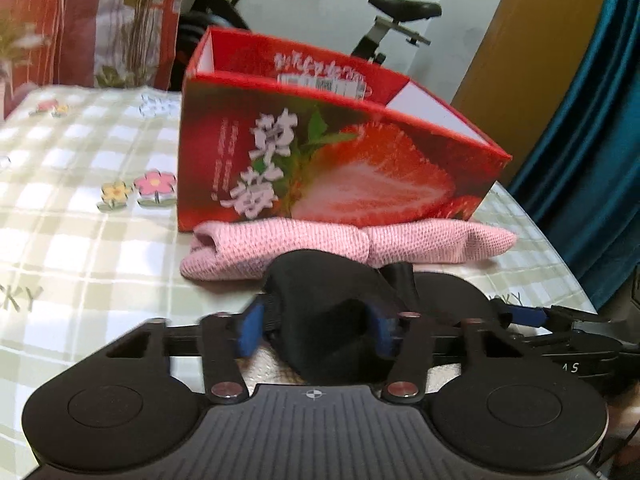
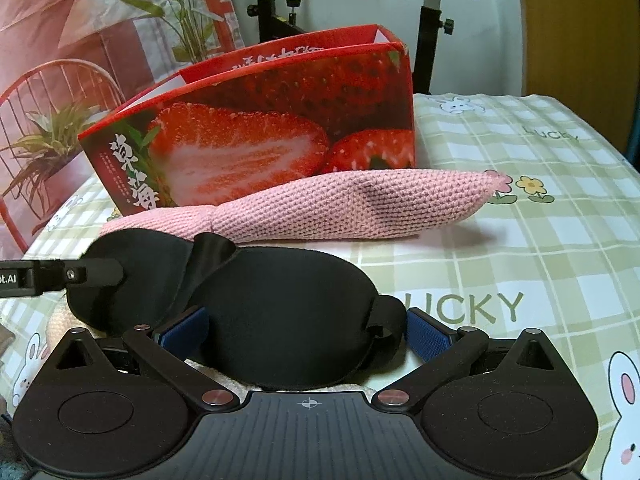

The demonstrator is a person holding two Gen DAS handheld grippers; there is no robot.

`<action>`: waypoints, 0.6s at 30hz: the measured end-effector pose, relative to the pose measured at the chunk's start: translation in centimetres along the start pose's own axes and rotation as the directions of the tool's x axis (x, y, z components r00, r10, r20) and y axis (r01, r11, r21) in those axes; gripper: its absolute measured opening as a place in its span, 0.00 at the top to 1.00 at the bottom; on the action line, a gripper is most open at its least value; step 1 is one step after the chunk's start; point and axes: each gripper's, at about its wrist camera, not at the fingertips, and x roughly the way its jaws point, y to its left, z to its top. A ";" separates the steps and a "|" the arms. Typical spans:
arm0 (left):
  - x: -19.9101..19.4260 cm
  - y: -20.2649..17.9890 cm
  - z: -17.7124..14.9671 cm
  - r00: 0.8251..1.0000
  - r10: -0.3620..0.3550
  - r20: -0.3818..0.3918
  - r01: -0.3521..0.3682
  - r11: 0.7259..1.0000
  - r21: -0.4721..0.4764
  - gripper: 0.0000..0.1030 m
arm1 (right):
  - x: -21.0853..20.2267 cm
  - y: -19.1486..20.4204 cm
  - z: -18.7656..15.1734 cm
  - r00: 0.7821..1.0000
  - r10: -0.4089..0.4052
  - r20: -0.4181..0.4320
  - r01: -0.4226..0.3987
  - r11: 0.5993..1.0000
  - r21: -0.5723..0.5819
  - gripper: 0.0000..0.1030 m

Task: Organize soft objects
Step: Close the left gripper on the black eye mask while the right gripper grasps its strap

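Desk (image 2: 540, 240) covered by a green-and-white checked cloth printed with flowers, rabbits and the word "LUCKY". Resting on it: an open red strawberry-printed box (image 2: 280, 132), upright toward the rear; a pink knitted cloth (image 2: 320, 212), rolled lengthwise, lying along the box's front wall and touching it; and a black sleep mask (image 2: 280, 312), lying nearest the cameras, just in front of the pink cloth.

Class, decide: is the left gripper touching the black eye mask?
Touching. The left wrist view shows the left gripper closed on the black eye mask, bunching its fabric between the blue pads.
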 end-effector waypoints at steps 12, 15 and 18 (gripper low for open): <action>-1.1 1.5 -1.2 0.999 0.051 0.013 -0.051 0.998 -0.048 0.72 | 0.5 0.0 -0.1 0.998 0.056 0.010 -0.056 0.998 0.015 0.00; -0.9 1.5 -1.3 0.998 0.060 0.009 -0.060 0.998 -0.033 0.71 | 0.7 0.1 -0.2 0.999 0.052 0.016 -0.052 0.999 0.000 0.00; -0.6 1.9 -1.6 0.998 0.058 -0.005 -0.058 0.997 -0.049 0.70 | 0.8 0.3 -0.4 0.999 0.048 0.022 -0.047 0.999 -0.016 0.00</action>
